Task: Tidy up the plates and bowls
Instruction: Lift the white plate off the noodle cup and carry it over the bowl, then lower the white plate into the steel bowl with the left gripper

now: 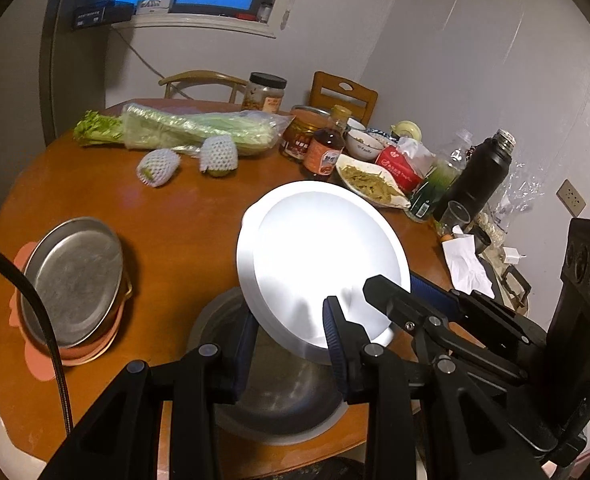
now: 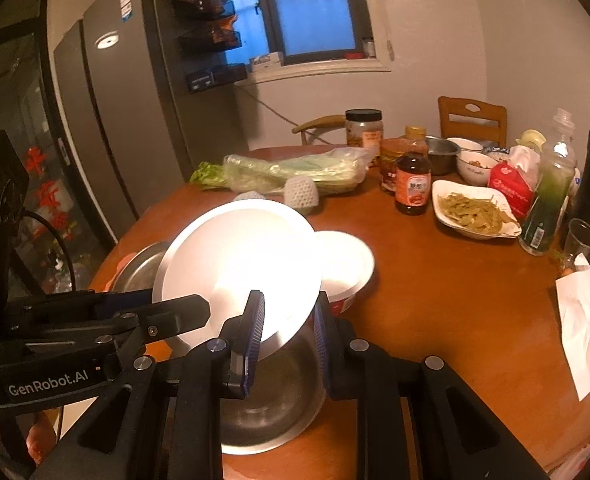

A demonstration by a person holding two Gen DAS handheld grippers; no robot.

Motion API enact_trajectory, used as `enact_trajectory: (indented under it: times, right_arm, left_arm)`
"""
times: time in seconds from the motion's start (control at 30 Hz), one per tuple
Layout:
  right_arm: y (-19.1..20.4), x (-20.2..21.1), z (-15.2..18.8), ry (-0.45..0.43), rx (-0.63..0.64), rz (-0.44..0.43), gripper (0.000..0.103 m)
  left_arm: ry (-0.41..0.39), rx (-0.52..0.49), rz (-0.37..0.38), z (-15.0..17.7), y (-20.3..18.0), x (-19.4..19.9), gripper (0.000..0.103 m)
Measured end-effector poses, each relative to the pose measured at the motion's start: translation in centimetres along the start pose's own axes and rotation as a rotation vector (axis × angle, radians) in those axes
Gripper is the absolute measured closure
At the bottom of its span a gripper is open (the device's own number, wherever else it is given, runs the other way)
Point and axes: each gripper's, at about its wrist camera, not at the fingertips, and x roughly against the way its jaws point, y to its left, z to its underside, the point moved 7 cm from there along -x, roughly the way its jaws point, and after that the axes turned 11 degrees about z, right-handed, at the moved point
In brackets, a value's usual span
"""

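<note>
Both grippers clamp one white plate (image 1: 319, 264), each at the near rim: the left gripper (image 1: 295, 344) with jaws narrowed on its lower edge, the right gripper (image 2: 287, 320) with jaws tight on the same rim. The plate is round, so without a long axis; it is tilted, its face turned toward the cameras, held in the air above a steel bowl (image 1: 283, 396) just below the fingers. Beyond the right gripper stands a white bowl (image 2: 347, 264); left of the left gripper, a steel plate (image 1: 75, 284) leans on a pink bowl (image 1: 91, 350). Farther off are a soy bottle (image 2: 413, 184) and a dish of greens (image 2: 475, 208).
</note>
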Motion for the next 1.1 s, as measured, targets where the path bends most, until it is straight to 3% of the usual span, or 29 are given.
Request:
enact_trajectory:
  times: [0.7, 1.1]
  right_arm:
    - [1.6, -2.1, 6.2, 0.129, -0.005, 0.019, 0.078]
    - [1.5, -3.3, 7.4, 0.182, -0.014, 0.014, 0.077]
  left_arm:
    - [0.113, 0.023, -0.007, 5.3, 2.7, -2.2, 0.070]
    - [0.167, 0.010, -0.044, 6.4, 2.9, -3.5, 0.070]
